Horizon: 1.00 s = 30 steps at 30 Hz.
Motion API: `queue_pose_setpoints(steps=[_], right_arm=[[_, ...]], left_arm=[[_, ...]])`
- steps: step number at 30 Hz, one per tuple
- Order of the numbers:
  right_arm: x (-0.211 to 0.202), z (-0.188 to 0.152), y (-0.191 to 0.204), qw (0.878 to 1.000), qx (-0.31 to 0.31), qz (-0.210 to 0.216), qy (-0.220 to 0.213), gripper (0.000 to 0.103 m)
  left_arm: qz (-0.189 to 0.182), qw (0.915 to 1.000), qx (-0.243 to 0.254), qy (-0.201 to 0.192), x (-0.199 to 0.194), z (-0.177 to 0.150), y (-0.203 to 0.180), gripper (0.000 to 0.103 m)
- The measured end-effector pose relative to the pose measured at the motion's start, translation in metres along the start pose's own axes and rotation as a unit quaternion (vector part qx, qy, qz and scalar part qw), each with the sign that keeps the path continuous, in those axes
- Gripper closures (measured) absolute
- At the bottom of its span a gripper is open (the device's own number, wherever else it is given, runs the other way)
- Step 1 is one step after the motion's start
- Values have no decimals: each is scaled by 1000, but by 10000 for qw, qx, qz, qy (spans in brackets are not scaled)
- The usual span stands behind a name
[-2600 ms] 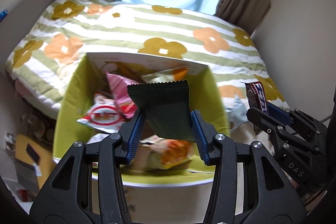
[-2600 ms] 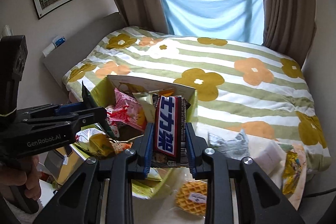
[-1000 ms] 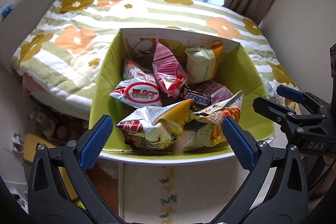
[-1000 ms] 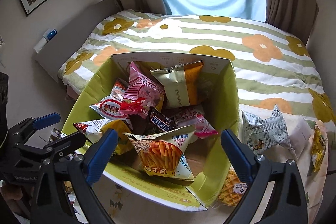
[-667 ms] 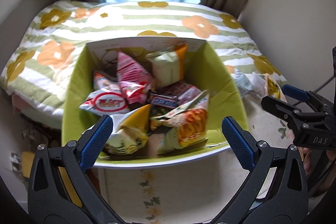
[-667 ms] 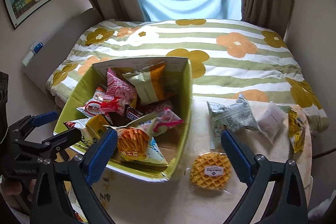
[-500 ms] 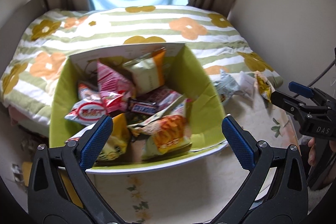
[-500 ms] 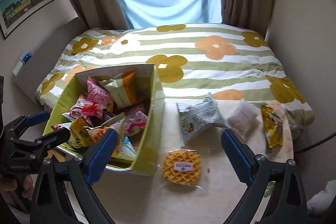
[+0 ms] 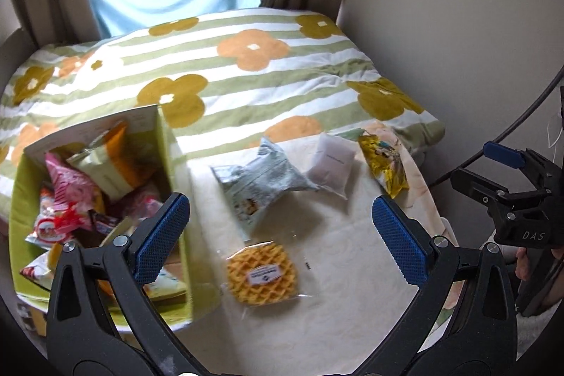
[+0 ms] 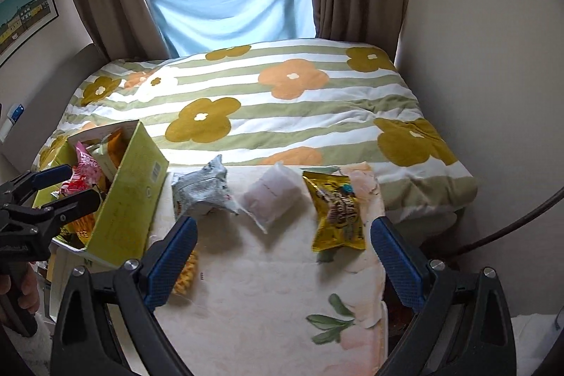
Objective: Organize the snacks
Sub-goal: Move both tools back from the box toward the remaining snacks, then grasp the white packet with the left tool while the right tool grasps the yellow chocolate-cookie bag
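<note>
Left wrist: left gripper wide open, empty, touching nothing. Round waffle in clear wrap just ahead between fingers; crinkled grey bag further ahead; green box of snacks at left finger.

Right wrist: right gripper wide open, empty. White pouch ahead, glossy yellow bag ahead-right, grey bag ahead-left.

The left gripper hangs wide open over a wrapped waffle, with the full green snack box to its left.
</note>
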State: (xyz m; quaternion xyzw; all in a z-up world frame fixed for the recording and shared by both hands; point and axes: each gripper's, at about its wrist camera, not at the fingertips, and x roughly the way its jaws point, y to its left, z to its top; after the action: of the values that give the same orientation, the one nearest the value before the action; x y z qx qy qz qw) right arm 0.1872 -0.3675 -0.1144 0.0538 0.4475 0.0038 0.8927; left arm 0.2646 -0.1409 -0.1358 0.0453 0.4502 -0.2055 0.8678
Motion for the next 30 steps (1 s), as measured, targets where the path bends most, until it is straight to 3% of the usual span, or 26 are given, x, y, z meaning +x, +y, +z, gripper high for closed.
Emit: queue_pose_setpoints(steps=[6, 13, 21, 30], right_arm=[[25, -3, -52, 9992, 104, 290, 263, 5], [75, -16, -99, 9946, 511, 699, 571, 5], [114, -15, -101, 9940, 398, 702, 743, 5], [157, -12, -97, 9916, 411, 629, 1054, 5]], left_arm=[[-196, 9984, 447, 286, 51, 17, -56, 0], [-286, 9926, 786, 883, 125, 33, -77, 0], [-239, 9794, 1312, 1518, 199, 33, -88, 5], [-348, 9726, 1294, 1901, 243, 29, -81, 18]])
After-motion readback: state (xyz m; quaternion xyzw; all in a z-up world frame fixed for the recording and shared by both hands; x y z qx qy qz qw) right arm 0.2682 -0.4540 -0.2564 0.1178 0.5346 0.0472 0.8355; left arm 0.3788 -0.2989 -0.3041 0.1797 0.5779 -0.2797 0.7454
